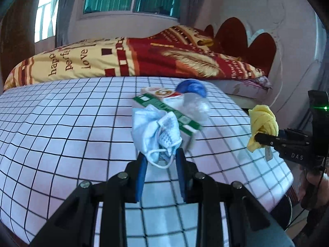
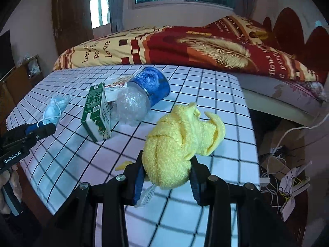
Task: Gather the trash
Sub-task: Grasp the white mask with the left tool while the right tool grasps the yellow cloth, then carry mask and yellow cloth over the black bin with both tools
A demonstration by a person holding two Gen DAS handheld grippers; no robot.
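My left gripper (image 1: 160, 154) is shut on a crumpled light-blue face mask (image 1: 156, 131), held above the checked tablecloth (image 1: 61, 123). My right gripper (image 2: 166, 175) is shut on a knotted yellow cloth (image 2: 176, 144) with a white tag hanging below it. In the left wrist view the right gripper (image 1: 257, 138) shows at the right edge with the yellow cloth (image 1: 262, 125). In the right wrist view the left gripper (image 2: 44, 126) shows at the left with the mask (image 2: 54, 111). On the table lie a green carton (image 2: 96, 113), a crushed clear bottle with a blue label (image 2: 144, 94) and a white box (image 2: 115, 90).
A bed with a red and cream quilt (image 2: 185, 45) stands behind the table. Cables and small boxes (image 2: 283, 177) lie on the floor at the right of the table. A person's hand (image 1: 314, 187) holds the right gripper. A small yellow scrap (image 2: 123, 164) lies on the tablecloth.
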